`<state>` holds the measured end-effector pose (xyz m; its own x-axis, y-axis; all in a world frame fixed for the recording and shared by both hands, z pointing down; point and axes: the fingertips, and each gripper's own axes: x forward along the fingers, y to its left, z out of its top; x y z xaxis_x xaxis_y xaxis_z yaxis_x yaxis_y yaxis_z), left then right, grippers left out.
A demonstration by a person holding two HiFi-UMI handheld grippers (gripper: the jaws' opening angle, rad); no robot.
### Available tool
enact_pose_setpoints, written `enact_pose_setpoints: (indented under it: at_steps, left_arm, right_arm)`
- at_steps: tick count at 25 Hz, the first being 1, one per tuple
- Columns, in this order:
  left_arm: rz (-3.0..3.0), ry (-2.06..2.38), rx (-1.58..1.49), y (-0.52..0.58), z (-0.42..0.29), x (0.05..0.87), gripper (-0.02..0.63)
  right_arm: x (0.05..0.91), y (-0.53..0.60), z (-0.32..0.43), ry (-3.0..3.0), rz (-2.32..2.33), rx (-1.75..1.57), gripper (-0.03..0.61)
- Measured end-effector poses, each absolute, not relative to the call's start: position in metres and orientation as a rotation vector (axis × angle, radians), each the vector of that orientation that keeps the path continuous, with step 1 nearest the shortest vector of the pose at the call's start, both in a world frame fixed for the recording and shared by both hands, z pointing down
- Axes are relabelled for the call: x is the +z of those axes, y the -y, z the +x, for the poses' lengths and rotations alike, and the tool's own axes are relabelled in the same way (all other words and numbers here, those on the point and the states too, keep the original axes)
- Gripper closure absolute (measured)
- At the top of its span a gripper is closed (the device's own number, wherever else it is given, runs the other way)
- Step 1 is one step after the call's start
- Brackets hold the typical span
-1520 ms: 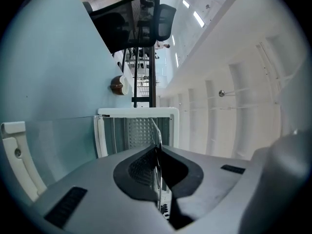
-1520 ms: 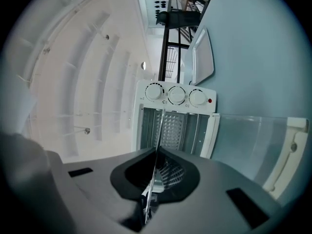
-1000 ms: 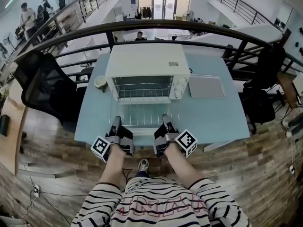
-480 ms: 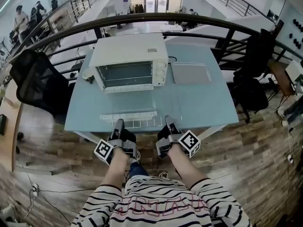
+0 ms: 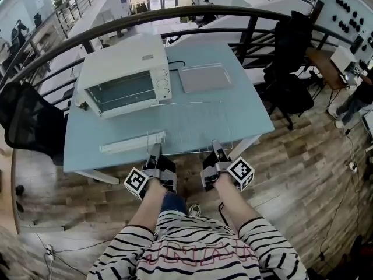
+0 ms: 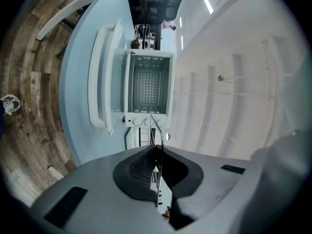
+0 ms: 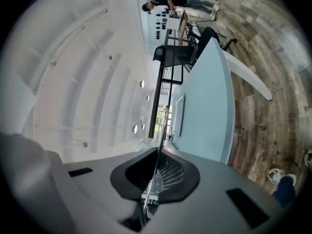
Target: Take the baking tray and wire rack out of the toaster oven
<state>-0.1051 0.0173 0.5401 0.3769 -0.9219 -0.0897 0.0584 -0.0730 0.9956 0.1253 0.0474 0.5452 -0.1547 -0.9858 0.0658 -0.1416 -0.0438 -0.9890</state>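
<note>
The wire rack [image 5: 189,127] is out of the white toaster oven [image 5: 122,74] and hangs level over the near half of the table. My left gripper [image 5: 155,151] is shut on its near edge at the left, and my right gripper [image 5: 217,148] is shut on the same edge at the right. In the left gripper view the rack's wire [image 6: 159,135] runs between the shut jaws of the left gripper [image 6: 157,149], toward the oven [image 6: 147,89]. The right gripper [image 7: 158,154] pinches the rack wire [image 7: 160,141] likewise. The silver baking tray [image 5: 204,76] lies on the table to the right of the oven.
The oven door with its white handle [image 5: 133,142] lies open and flat toward me, left of the rack. The pale blue table [image 5: 250,118] backs onto a dark railing [image 5: 245,39]. Black chairs [image 5: 26,121] stand at both sides. A power cord [image 5: 175,65] runs behind the oven.
Both grippers have drawn the wire rack out of the oven, toward me and to the right. The oven and table now sit further left and turned in the head view.
</note>
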Motion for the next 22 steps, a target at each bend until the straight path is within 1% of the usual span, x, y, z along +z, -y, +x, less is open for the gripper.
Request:
enact_pose_setpoints:
  at_steps: [7, 13, 22]
  left_arm:
    - [1.380, 0.835, -0.875, 0.000, -0.040, 0.570, 0.592]
    - [1.362, 0.856, -0.754, 0.031, 0.010, 0.602, 0.592]
    - [1.341, 0.834, -0.669, 0.081, 0.053, 0.637, 0.592]
  right_arm:
    - [0.567, -0.040, 0.190, -1.355, -1.397, -1.277, 0.552]
    - [0.593, -0.010, 0.239, -1.333, -1.506, -1.301, 0.552]
    - [0.625, 0.049, 0.282, -1.358, -1.614, -1.350, 0.552]
